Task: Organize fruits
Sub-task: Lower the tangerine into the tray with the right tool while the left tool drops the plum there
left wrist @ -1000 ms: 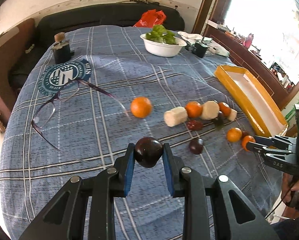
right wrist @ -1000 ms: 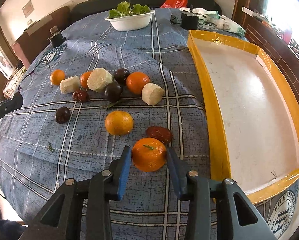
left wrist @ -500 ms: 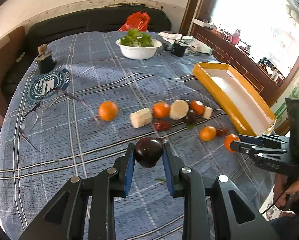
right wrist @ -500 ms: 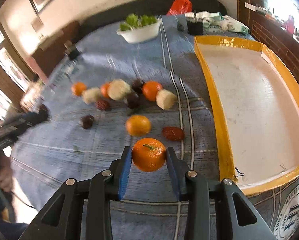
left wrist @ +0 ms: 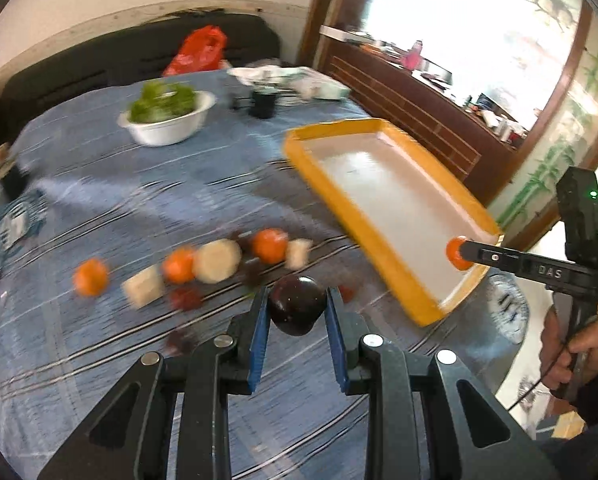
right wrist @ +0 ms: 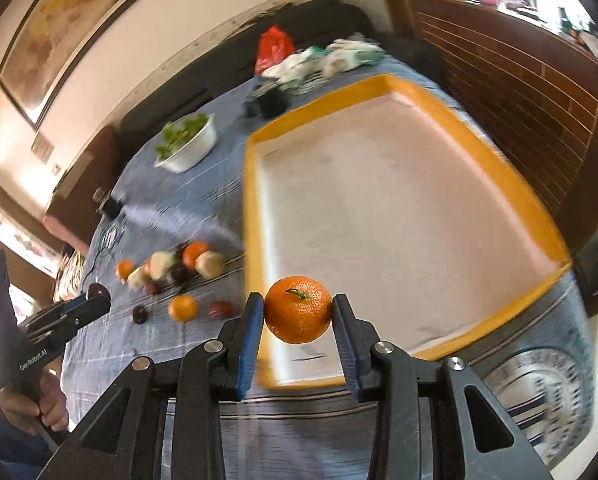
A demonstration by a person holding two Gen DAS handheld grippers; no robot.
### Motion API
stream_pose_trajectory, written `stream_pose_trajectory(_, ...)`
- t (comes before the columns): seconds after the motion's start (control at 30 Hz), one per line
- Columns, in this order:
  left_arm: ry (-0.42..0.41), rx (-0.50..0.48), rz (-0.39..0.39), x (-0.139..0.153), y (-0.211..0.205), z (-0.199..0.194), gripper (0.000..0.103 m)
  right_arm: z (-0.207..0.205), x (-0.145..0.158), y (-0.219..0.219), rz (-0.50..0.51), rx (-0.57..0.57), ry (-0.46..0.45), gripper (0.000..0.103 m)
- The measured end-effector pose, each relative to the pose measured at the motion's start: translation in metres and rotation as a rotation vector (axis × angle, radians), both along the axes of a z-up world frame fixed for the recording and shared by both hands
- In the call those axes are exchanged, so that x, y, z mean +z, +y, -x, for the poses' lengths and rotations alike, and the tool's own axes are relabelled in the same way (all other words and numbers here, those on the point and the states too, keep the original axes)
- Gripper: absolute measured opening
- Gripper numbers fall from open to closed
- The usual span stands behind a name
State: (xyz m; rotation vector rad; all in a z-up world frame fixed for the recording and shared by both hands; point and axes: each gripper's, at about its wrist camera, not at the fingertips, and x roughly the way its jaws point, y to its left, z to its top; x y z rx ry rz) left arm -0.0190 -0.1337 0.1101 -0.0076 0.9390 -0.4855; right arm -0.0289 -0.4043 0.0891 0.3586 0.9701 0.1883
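My left gripper (left wrist: 297, 316) is shut on a dark plum (left wrist: 296, 306), held above the blue plaid cloth short of the yellow tray (left wrist: 383, 260). My right gripper (right wrist: 298, 320) is shut on an orange mandarin (right wrist: 298, 314), which hangs over the near left corner of the yellow tray (right wrist: 255, 220). In the left wrist view the right gripper (left wrist: 459, 254) shows at the tray's near end with the mandarin (left wrist: 453, 253). In the right wrist view the left gripper (right wrist: 99, 298) shows at far left with the plum (right wrist: 98, 290). Several loose fruits (left wrist: 215, 260) lie in a row on the cloth.
A white bowl of greens (left wrist: 167, 118) stands at the back of the table. A dark cup (left wrist: 263, 104) and crumpled cloths (left wrist: 299, 80) sit behind the tray. A red bag (left wrist: 197, 50) lies on the dark sofa. A hand (left wrist: 571, 344) holds the right gripper's handle.
Both grippers have swung right toward the yellow tray and risen, each keeping its fruit. The mandarin, lifted off the cloth, now hangs over the tray's corner.
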Motion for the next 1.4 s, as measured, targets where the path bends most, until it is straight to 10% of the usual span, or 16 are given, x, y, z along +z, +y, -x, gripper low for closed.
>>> stream_pose_trajectory(0.63, 0.092, -0.053, -0.034, -0.047, -0.182, -0.157, 0.026, -0.164, -0.003, -0.066, 0.029, 0.039, 0.027, 0.038)
stream_pose_trajectory(1.3, 0.141, 0.075, -0.111, -0.085, -0.2, -0.216, 0.027, -0.236, -0.042, -0.062, 0.068, 0.096, 0.084, 0.043)
stream_pose_trajectory(1.4, 0.137, 0.096, -0.124, -0.084, -0.199, -0.216, 0.052, -0.236, -0.042, -0.061, 0.045, 0.103, 0.087, 0.051)
